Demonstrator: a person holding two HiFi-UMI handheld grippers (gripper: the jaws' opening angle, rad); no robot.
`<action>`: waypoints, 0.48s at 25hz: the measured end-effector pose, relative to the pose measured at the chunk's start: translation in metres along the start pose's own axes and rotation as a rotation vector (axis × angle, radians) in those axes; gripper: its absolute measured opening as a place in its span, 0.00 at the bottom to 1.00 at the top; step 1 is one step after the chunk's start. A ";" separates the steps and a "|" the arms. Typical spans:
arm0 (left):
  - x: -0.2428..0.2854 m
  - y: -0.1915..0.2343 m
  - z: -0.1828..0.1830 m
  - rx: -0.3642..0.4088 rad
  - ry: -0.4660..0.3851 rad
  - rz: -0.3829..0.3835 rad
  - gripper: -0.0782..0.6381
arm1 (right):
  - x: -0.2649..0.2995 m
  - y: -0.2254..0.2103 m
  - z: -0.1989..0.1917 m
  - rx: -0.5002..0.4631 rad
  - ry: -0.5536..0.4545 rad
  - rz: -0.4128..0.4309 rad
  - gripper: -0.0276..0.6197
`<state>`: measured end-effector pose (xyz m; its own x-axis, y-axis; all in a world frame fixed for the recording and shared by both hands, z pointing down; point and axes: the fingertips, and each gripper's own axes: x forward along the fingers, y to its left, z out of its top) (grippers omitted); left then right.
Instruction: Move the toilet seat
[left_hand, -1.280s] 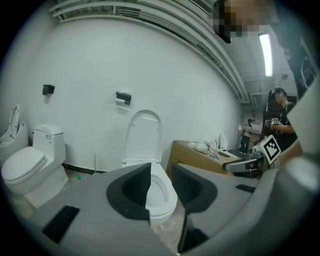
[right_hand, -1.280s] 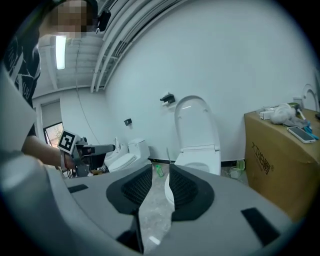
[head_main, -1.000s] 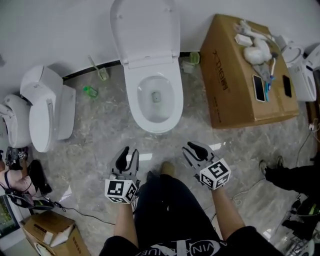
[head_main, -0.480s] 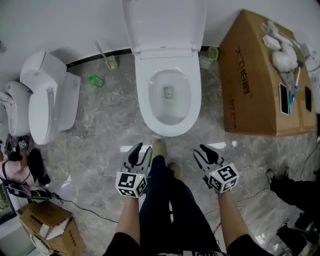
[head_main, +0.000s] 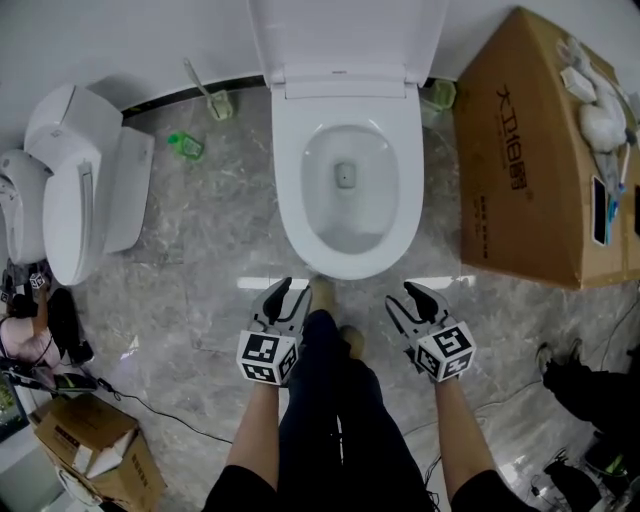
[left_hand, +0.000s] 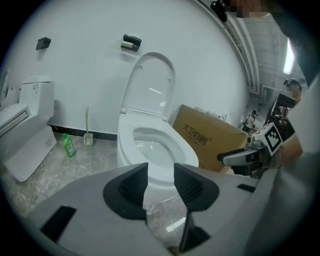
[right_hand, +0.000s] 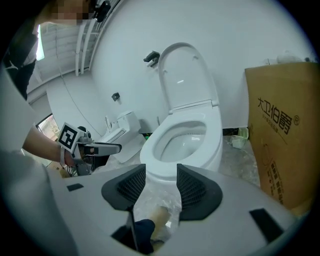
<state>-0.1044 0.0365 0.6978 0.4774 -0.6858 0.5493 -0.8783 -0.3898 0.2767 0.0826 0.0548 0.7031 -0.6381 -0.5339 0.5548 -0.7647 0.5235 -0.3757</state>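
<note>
The toilet seat (head_main: 346, 266) now lies much closer ahead of the fingertips than a second ago, with its front edge just beyond them. It is white, down on the bowl, and its lid (head_main: 345, 30) stands raised against the wall. The left gripper (head_main: 278, 292) and the right gripper (head_main: 404, 298) have just been opening. Both sets of jaws stand apart and hold nothing.

Black trousers (head_main: 335, 430), dark fingers (head_main: 272, 303), marker cubes (head_main: 266, 358)

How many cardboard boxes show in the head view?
2: a large box right of the toilet, a small open box at the bottom left corner. More may lie out of frame.
</note>
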 end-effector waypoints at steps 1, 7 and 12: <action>0.005 0.003 -0.004 0.001 0.006 -0.001 0.32 | 0.004 -0.003 -0.002 -0.002 0.004 -0.002 0.35; 0.031 0.019 -0.027 0.024 0.045 -0.006 0.33 | 0.028 -0.030 -0.019 -0.022 0.030 -0.033 0.37; 0.045 0.027 -0.038 0.054 0.058 -0.020 0.34 | 0.046 -0.040 -0.028 -0.054 0.068 -0.051 0.39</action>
<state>-0.1075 0.0190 0.7599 0.4917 -0.6411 0.5893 -0.8650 -0.4372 0.2461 0.0860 0.0279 0.7649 -0.5896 -0.5151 0.6221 -0.7888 0.5330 -0.3061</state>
